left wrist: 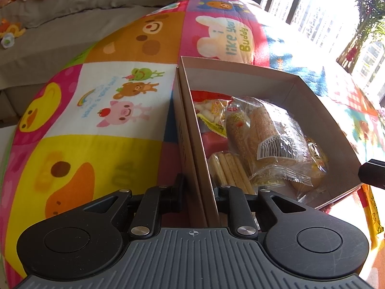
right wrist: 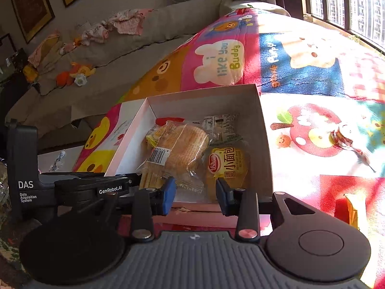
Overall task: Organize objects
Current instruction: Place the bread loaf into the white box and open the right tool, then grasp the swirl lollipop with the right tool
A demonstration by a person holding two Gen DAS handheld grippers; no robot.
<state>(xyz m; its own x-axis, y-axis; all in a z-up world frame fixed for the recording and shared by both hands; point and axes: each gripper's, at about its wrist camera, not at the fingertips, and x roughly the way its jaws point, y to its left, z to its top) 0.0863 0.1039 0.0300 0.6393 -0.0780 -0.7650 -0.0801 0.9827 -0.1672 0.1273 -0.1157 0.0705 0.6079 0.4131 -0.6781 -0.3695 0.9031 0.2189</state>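
1. The left claw (left wrist: 198, 192) pinches the near wall of the cardboard box (left wrist: 310, 103), steadying it on the patchwork quilt (left wrist: 101, 159).
2. The right claw (right wrist: 195, 193) hangs partly spread and empty over the box's near edge; snack packets (right wrist: 182, 149) lie just ahead.
3. A loose wrapped candy (right wrist: 344, 137) lies on the quilt, right of the box and well apart from it.
4. It lies forward-right of the right claw, the nearer hand, its long axis running diagonally.

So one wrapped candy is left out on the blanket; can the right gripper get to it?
Probably yes. The right gripper is open and empty over the box, and the wrapped candy lies alone on the blanket beyond the box's wall, with nothing between.
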